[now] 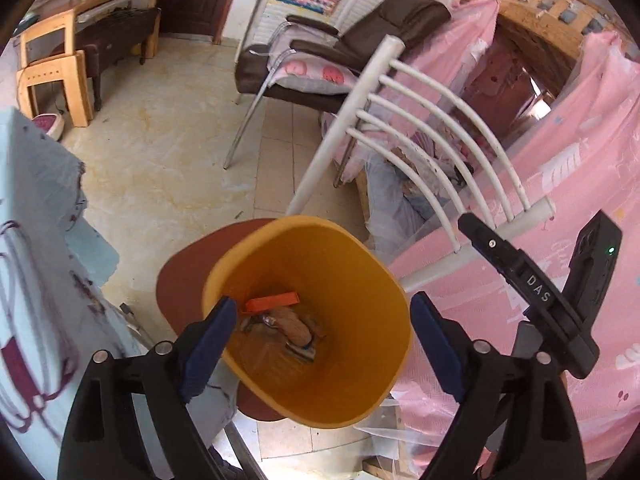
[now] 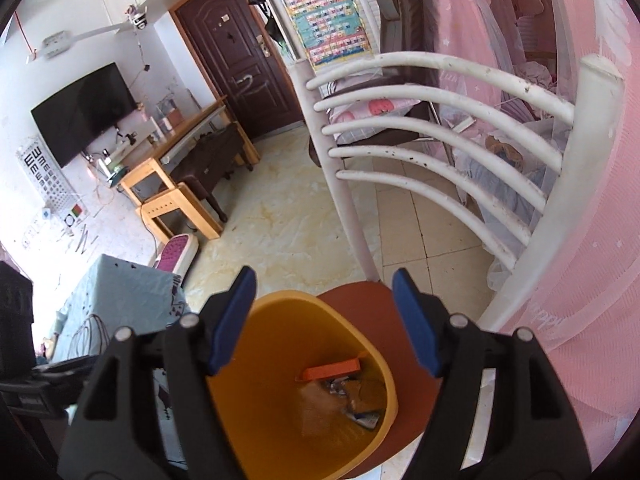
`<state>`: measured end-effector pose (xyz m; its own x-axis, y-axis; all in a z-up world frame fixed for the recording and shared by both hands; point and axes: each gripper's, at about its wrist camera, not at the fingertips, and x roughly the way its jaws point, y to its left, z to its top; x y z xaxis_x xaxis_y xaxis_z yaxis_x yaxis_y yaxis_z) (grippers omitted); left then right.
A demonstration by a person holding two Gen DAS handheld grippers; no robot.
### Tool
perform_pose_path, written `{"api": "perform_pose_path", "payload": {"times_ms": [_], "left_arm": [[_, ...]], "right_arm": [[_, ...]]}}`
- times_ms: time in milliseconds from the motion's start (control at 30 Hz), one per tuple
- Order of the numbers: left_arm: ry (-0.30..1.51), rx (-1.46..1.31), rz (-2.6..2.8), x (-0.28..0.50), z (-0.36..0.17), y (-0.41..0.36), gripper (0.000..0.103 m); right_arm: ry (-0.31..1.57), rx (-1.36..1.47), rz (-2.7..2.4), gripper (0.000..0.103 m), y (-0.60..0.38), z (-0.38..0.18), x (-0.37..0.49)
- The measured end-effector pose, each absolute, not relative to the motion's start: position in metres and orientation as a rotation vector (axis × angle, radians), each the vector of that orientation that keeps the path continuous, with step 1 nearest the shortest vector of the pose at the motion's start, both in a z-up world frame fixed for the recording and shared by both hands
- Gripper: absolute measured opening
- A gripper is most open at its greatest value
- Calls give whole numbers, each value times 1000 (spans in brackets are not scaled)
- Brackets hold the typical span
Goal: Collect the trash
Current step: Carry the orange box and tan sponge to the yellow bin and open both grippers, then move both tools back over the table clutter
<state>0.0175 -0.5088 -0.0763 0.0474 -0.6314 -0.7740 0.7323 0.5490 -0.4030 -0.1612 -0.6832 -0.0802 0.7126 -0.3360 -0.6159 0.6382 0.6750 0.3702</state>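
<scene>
Both empty, left gripper (image 1: 322,330) spread wide, right gripper (image 2: 324,316) parted, above yellow bin (image 1: 360,280)

Sunlit tiled floor (image 2: 304,216), dark door (image 2: 236,60), wall television (image 2: 84,110), white slatted chair (image 2: 440,152), pink curtain (image 1: 560,184).

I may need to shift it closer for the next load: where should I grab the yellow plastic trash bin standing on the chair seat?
Take the yellow plastic trash bin by its upper rim, coming from above with one finger inside and one outside the thin wall. It stands upright and open on the red-brown chair seat. The near rim is closest; the white slatted chair back crowds the far side.
</scene>
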Motion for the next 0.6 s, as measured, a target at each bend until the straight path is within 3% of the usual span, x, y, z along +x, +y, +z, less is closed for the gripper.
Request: {"api": "perform_pose_path", "payload": {"times_ms": [300, 600], "left_arm": [[914, 17, -804, 50, -16, -363, 84], [845, -45, -453, 98, 21, -186, 85]], "right_arm": [[495, 446, -380, 95, -613, -39, -119], [486, 272, -32, 97, -505, -9, -71]]}}
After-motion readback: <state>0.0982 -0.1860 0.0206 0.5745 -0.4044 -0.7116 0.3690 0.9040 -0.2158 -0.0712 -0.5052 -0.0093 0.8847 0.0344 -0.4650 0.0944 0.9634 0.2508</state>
